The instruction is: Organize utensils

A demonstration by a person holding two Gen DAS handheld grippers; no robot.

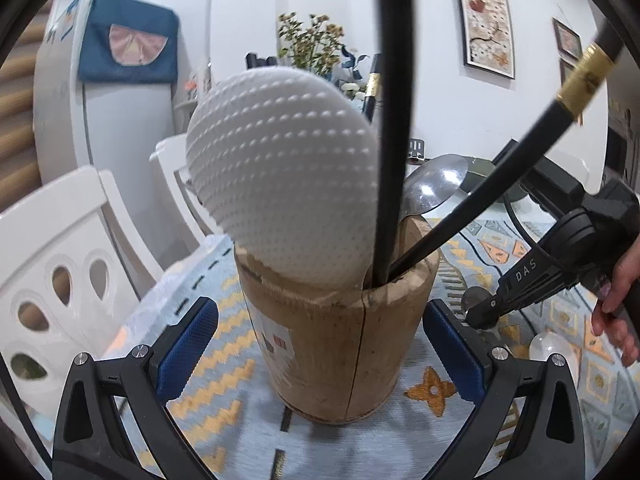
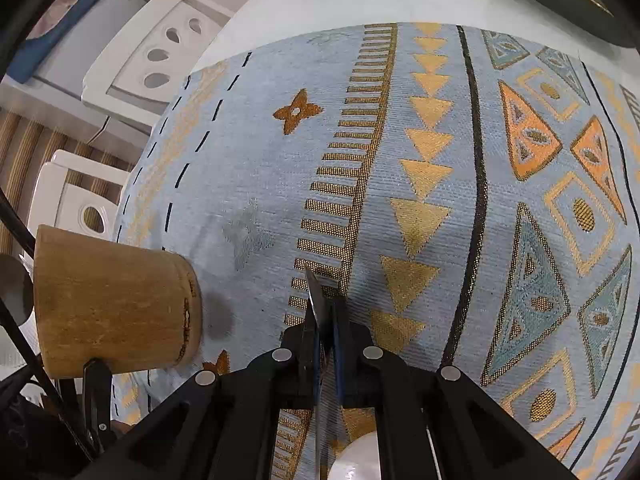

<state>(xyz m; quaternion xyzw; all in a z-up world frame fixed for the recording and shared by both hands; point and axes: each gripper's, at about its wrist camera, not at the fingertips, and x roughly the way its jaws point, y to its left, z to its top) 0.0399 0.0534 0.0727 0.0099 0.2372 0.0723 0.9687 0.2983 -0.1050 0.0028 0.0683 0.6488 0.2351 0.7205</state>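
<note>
Grip status: right gripper (image 2: 325,320) is clamped on a thin flat metal utensil handle (image 2: 316,300), whose tip projects ahead of the pads over the blue-and-orange patterned woven mat (image 2: 440,140). A pale rounded part, possibly its bowl, is glimpsed beneath the gripper. Left gripper (image 1: 320,344) is held wide, straddling the cracked round wooden utensil holder (image 1: 340,340) without pad contact. A white dimpled plastic rice paddle (image 1: 280,184), black gold-banded chopsticks (image 1: 520,152) and a steel ladle (image 1: 434,188) are already stowed there.

Risks: thin handle pivoting in the pads when lifted; crowded holder being tipped during insertion, since it is not clamped.
</note>
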